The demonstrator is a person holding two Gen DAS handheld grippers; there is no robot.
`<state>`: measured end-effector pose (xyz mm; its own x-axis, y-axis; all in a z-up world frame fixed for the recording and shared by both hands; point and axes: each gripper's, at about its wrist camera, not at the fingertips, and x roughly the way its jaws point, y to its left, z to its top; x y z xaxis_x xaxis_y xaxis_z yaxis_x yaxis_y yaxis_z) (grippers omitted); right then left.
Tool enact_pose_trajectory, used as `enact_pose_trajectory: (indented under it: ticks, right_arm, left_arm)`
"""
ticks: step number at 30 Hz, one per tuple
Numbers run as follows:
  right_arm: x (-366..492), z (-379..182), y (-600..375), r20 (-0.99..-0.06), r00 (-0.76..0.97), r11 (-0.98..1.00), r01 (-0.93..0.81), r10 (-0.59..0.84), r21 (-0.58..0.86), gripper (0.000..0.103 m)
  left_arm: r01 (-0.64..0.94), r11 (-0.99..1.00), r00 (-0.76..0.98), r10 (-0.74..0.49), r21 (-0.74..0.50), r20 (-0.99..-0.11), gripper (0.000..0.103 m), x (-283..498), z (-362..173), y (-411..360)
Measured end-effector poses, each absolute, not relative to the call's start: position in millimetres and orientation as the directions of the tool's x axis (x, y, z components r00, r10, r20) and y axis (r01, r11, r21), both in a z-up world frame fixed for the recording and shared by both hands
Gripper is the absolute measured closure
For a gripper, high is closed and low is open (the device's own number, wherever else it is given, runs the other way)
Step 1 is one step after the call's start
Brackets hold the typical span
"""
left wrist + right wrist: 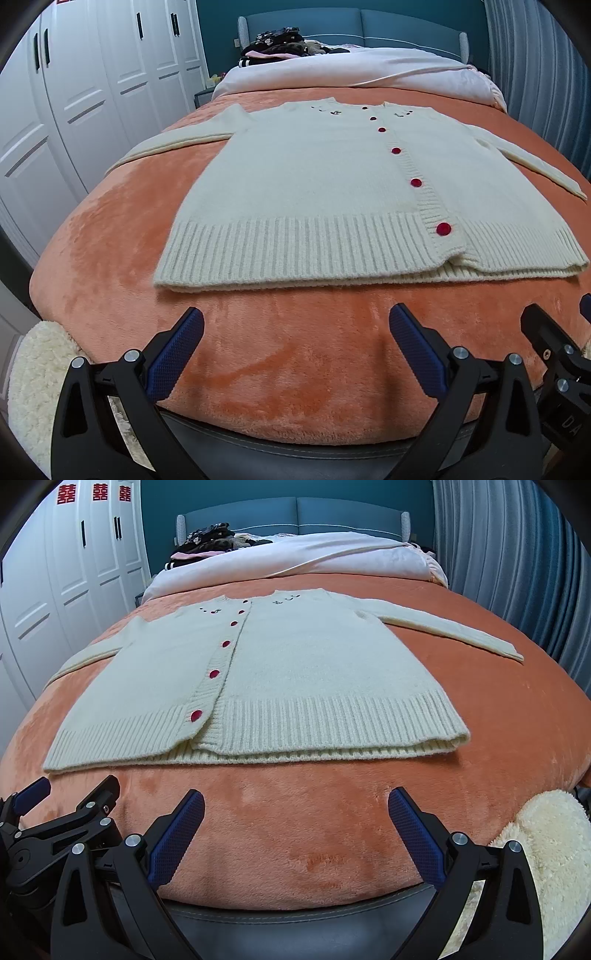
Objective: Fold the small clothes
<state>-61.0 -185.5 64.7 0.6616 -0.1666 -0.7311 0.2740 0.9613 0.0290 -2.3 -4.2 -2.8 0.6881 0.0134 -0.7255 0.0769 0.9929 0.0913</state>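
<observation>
We are holding the left gripper [295, 325] and right gripper [295, 805] wide open and empty over the bed's [110, 258] near edge, just short of the flat cardigan [314, 192]

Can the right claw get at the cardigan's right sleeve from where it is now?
Probably yes. The right claw hangs open and empty short of the hem, and the sleeve lies flat on the orange blanket with nothing over it. It lies far up the bed, though.
</observation>
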Motion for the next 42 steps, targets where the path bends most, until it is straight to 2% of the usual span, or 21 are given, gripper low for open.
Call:
enact_pose_trajectory:
  ticks: [42]
  right_arm:
    - [-60.0, 62.0, -181.3, -0.740, 0.655, 0.966, 0.257, -0.156, 0.023, 0.005]
  left_arm:
    - [0.095, 0.991, 0.688, 0.002, 0.093, -0.725, 0.005, -3.1, -7.7, -8.6]
